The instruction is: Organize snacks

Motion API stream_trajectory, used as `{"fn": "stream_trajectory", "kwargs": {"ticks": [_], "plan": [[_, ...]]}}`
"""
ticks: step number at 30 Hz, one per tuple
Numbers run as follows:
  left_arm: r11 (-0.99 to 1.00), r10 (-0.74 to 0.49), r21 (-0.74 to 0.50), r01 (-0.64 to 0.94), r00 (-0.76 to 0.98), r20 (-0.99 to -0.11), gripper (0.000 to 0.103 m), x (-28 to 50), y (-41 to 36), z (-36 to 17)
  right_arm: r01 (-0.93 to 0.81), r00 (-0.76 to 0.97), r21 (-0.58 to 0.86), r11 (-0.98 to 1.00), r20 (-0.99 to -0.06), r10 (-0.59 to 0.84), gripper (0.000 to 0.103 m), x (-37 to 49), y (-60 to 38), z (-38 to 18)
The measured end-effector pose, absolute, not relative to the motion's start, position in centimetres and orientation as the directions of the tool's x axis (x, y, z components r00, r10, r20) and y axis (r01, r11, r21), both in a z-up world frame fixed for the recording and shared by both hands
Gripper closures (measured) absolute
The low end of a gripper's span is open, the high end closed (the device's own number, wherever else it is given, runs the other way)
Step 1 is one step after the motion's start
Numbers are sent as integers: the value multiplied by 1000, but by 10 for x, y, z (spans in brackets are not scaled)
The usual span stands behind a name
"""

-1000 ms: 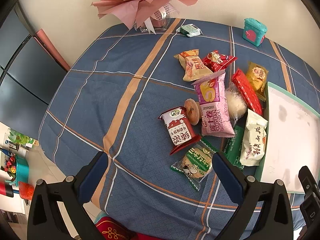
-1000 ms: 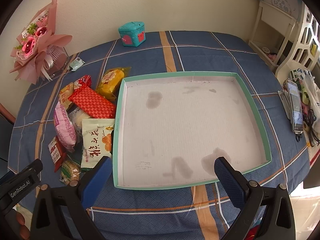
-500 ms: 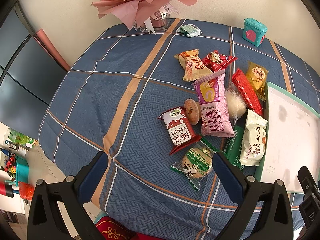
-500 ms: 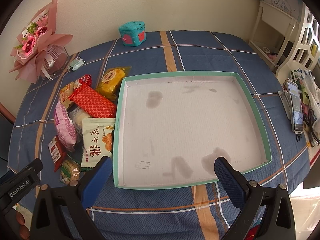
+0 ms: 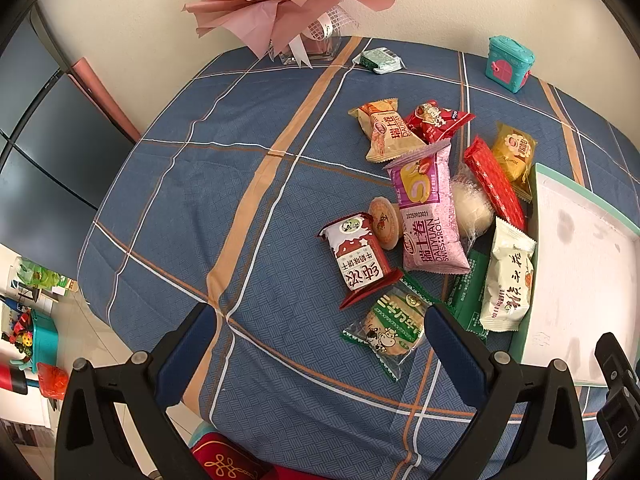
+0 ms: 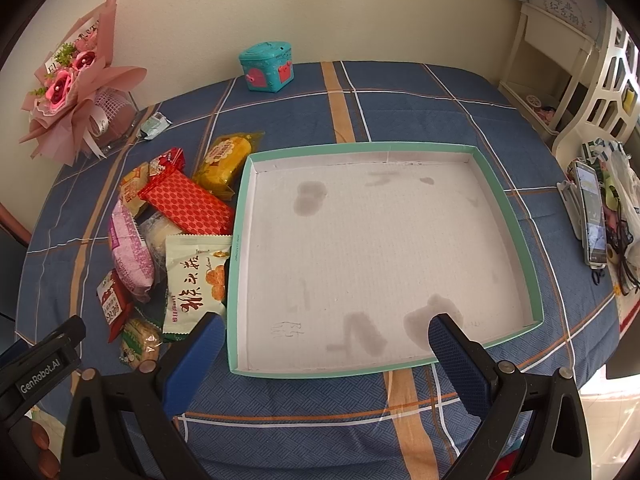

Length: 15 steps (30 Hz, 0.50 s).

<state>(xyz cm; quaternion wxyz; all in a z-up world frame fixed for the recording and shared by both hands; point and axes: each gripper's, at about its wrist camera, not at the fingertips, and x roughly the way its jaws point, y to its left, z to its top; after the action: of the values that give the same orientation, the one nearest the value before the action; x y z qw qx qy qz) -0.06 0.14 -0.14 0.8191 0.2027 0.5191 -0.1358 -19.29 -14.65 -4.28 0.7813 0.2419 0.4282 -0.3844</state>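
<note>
A pile of snack packets lies on the blue plaid tablecloth, left of a shallow teal-rimmed box lid (image 6: 508,208) with a stained white floor and nothing in it. The pile includes a pink Swiss roll pack (image 5: 430,216), a red milk-biscuit pack (image 5: 358,260), a green cow biscuit (image 5: 390,326), a white cracker pack (image 5: 508,276) leaning on the lid's rim (image 5: 532,240), a red wafer pack (image 6: 188,204) and a yellow cake pack (image 6: 226,158). My left gripper (image 5: 320,340) is open above the near table edge, the green biscuit by its right finger. My right gripper (image 6: 320,352) is open over the lid's near rim.
A pink bouquet in a glass vase (image 5: 288,4) stands at the back by the wall, with a small green packet (image 5: 380,60) beside it. A teal house-shaped tin (image 6: 266,66) is at the back. A phone (image 6: 592,216) and clutter lie at the table's right edge.
</note>
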Motion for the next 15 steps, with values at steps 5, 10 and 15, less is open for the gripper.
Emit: {"fn": "stream_trajectory", "kwargs": {"ticks": [5, 10, 15], "plan": [[881, -13, 191, 433, 424, -905, 0, -1, 2, -1, 807, 338, 49, 588, -855, -393, 0, -193, -146, -43], [881, -13, 190, 433, 424, -905, 0, -1, 2, -2, 807, 337, 48, 588, -855, -393, 0, -192, -146, -43], [881, -14, 190, 434, 425, -905, 0, -2, 1, -2, 807, 337, 48, 589, -856, -393, 0, -192, -146, -44]]}}
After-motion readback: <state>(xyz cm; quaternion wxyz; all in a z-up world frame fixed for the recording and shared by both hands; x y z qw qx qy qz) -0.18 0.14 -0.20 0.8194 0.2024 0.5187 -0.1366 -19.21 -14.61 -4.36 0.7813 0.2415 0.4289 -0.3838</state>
